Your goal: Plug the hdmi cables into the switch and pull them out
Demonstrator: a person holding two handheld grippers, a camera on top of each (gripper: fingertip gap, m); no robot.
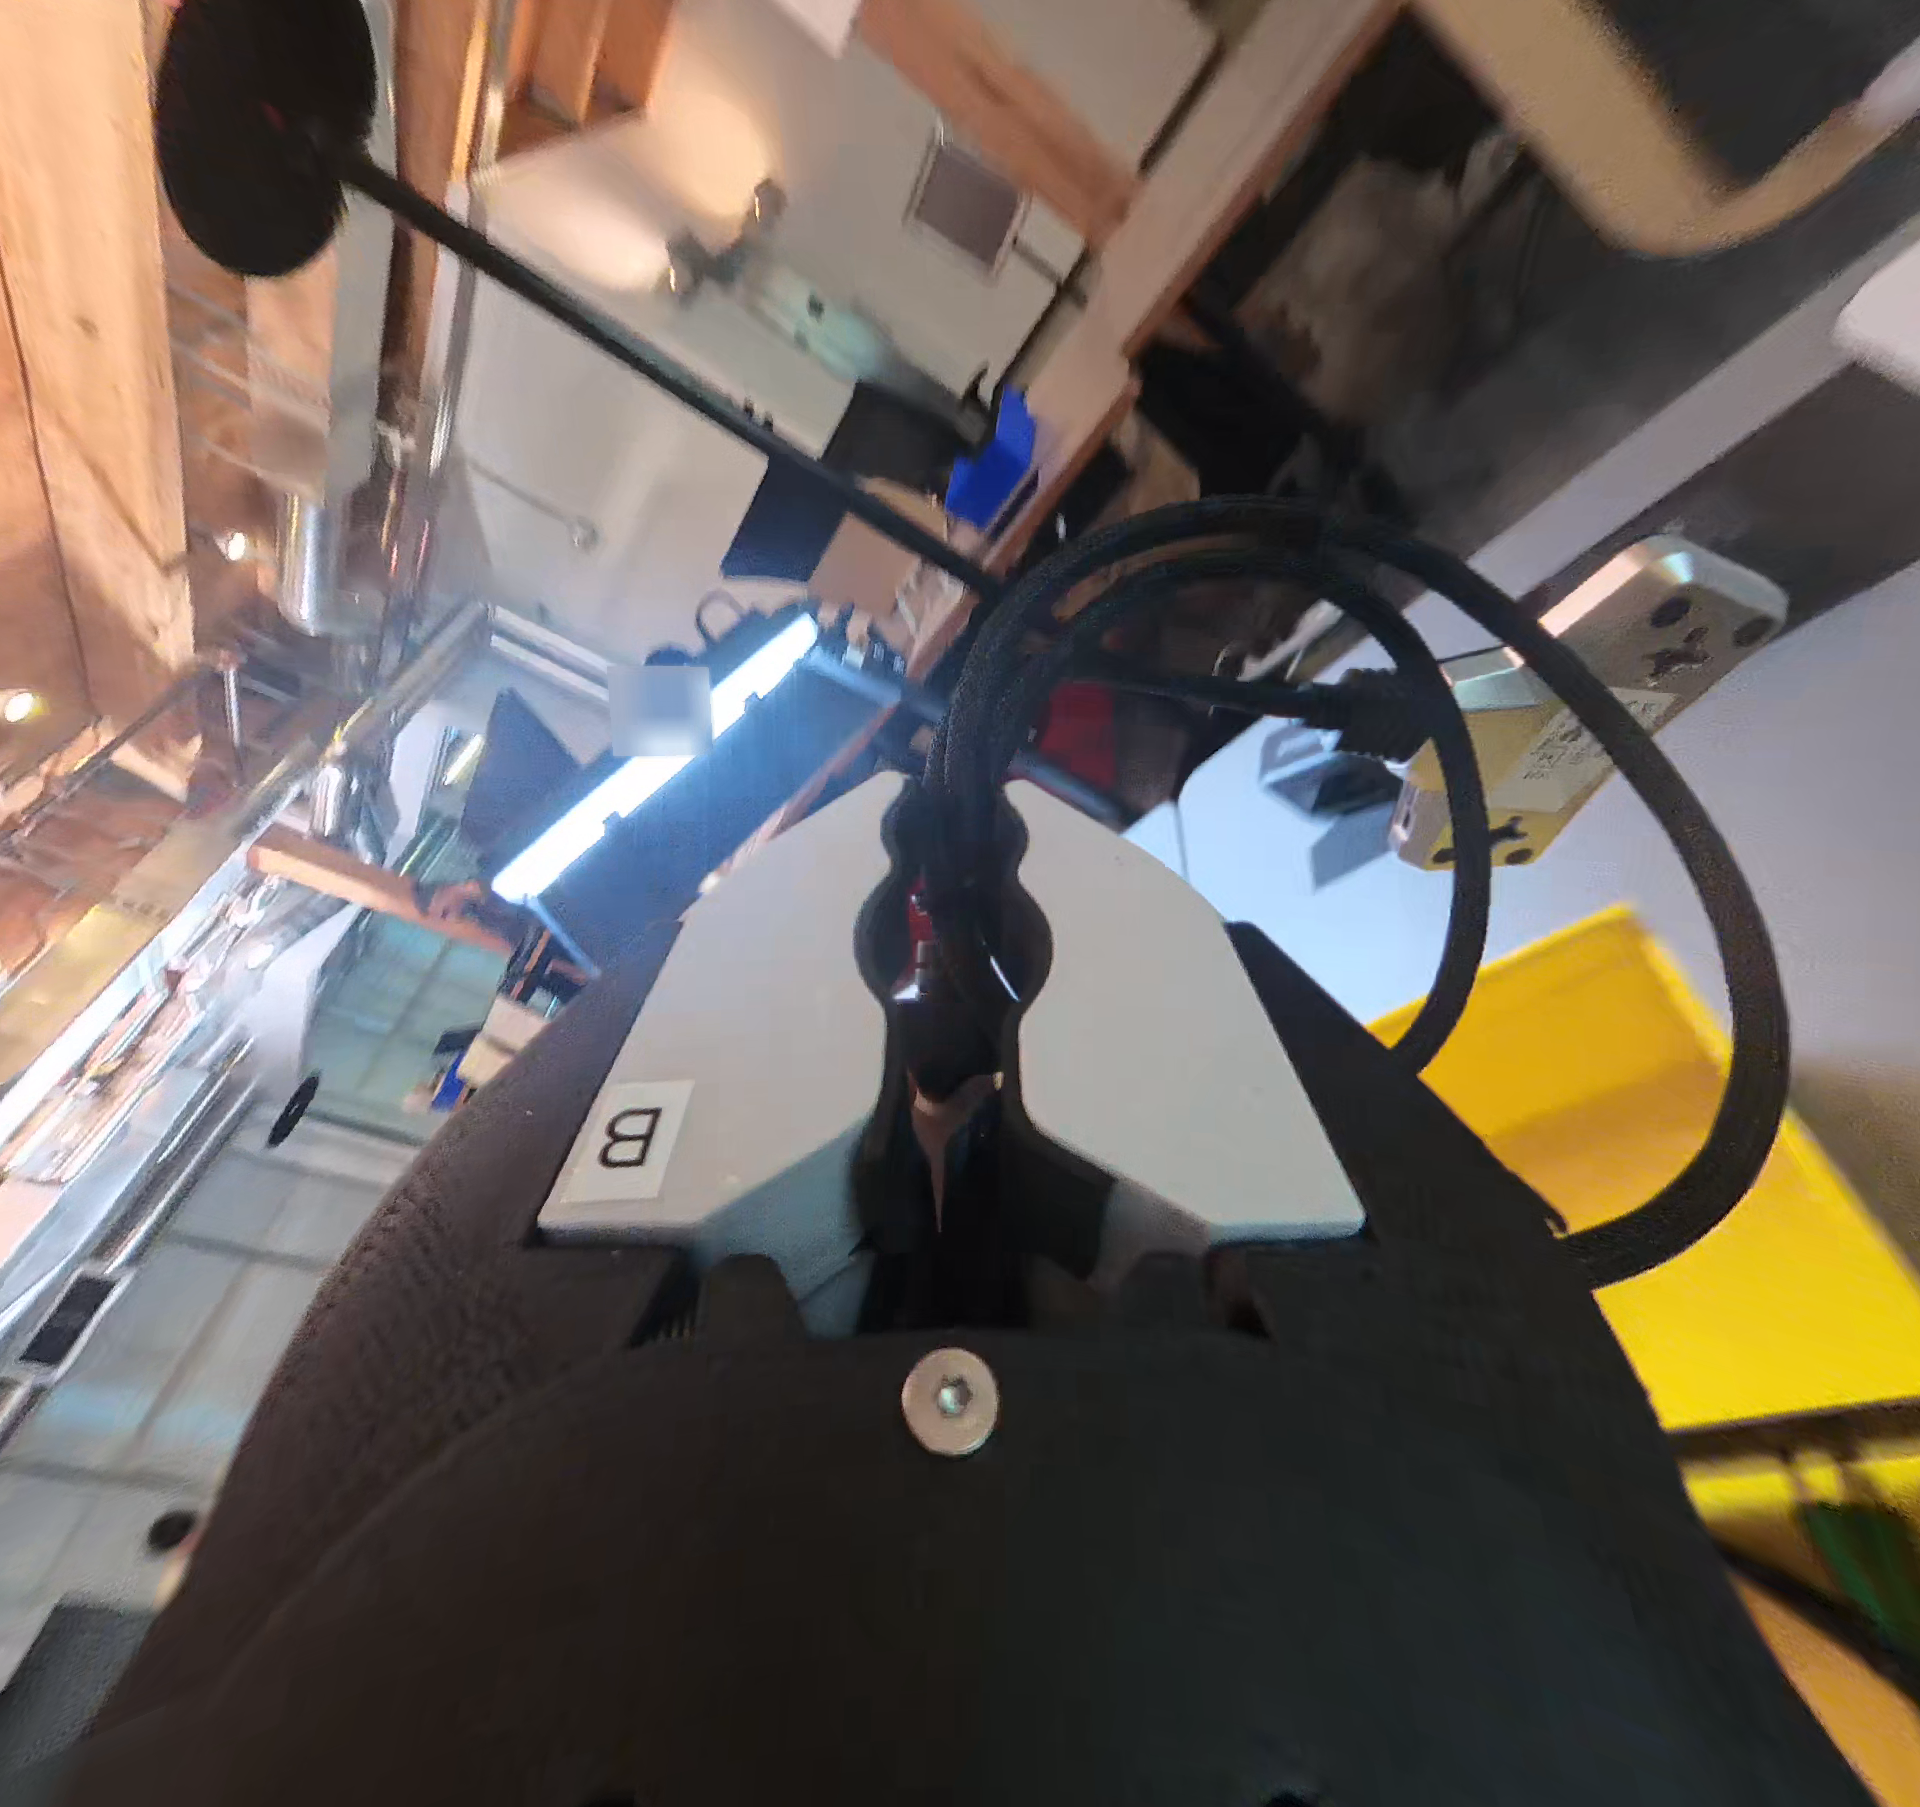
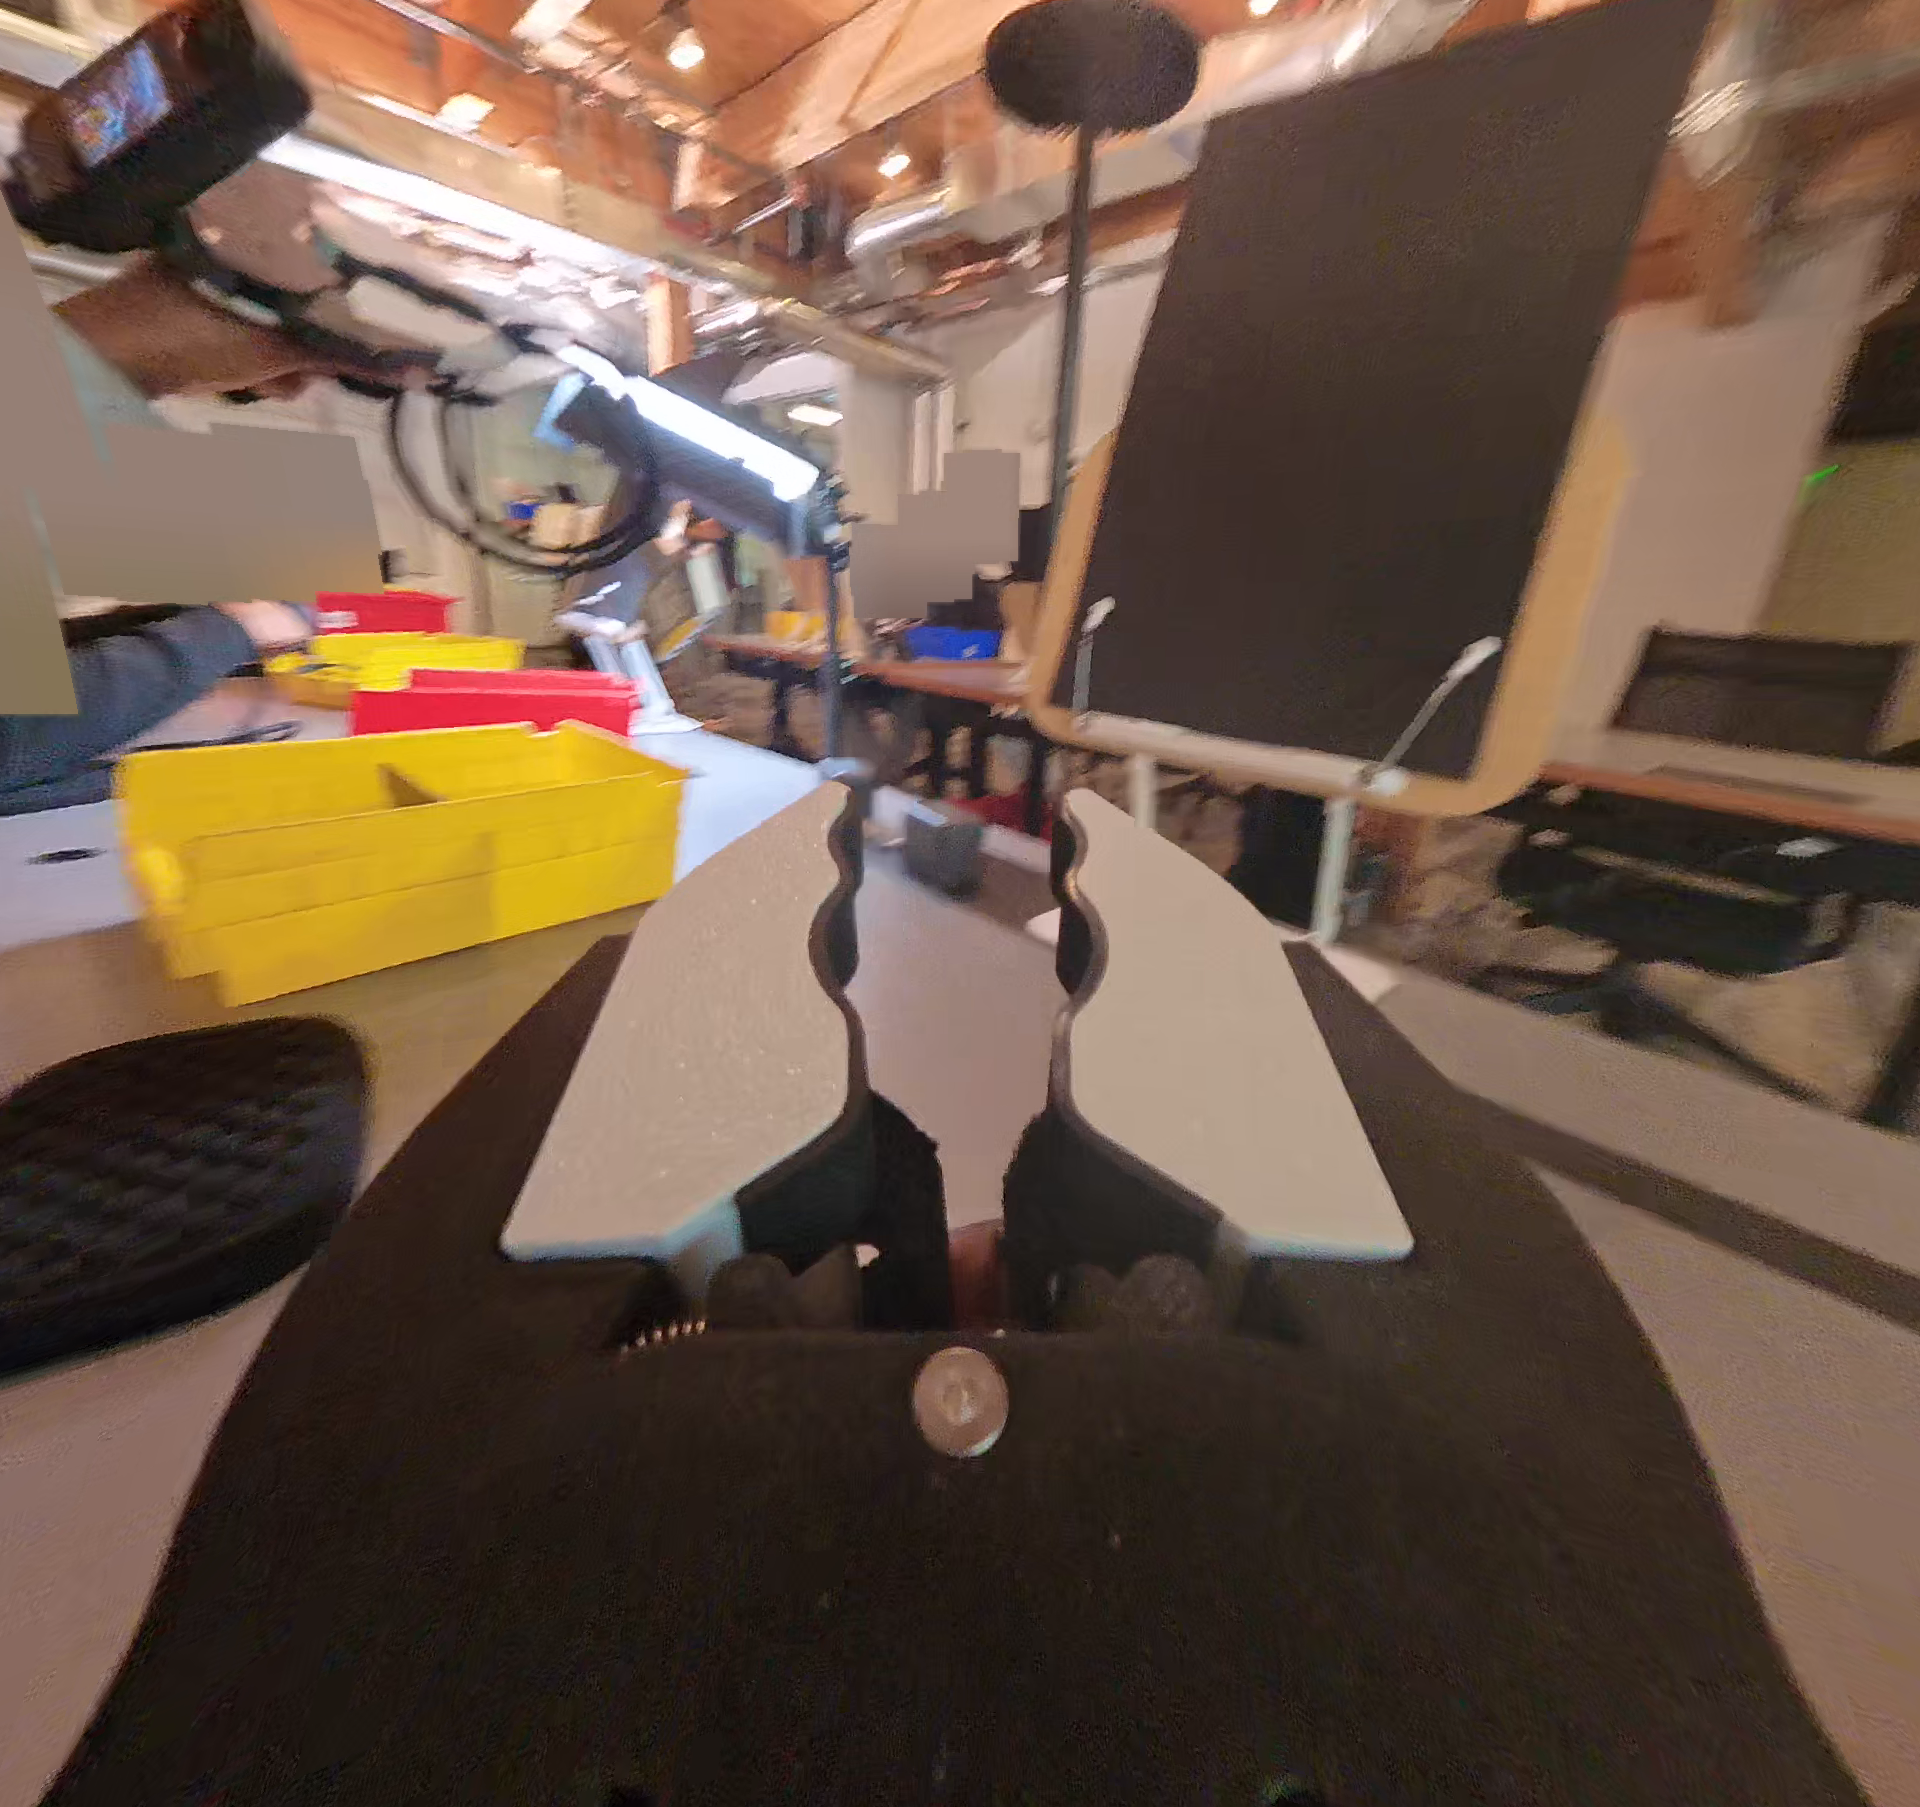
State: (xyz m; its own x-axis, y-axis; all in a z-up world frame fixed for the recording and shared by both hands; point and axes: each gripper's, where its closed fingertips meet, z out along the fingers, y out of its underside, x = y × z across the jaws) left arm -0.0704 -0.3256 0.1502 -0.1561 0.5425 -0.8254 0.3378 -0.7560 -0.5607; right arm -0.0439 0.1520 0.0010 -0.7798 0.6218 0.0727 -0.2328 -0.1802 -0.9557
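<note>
My left gripper (image 1: 961,801) is shut on a bundle of black braided HDMI cables (image 1: 1621,718) and holds them up in the air, with the view tilted steeply. The cables loop out to the right. A silver HDMI switch (image 1: 1579,708) hangs from them, with a black plug (image 1: 1361,708) seated in its end. My right gripper (image 2: 961,812) is open and empty, low over the table. In the right wrist view the left gripper (image 2: 156,116) is raised at the upper left, and the cable loops (image 2: 613,521) hang below it.
A yellow bin (image 2: 416,843) stands on the white table (image 2: 935,978) and also shows in the left wrist view (image 1: 1621,1186). Red bins (image 2: 488,703) stand behind it. A black mat (image 2: 156,1165) lies at the left. A black board on a stand (image 2: 1351,407) rises at the right. A person's sleeve (image 2: 114,677) rests at the far left.
</note>
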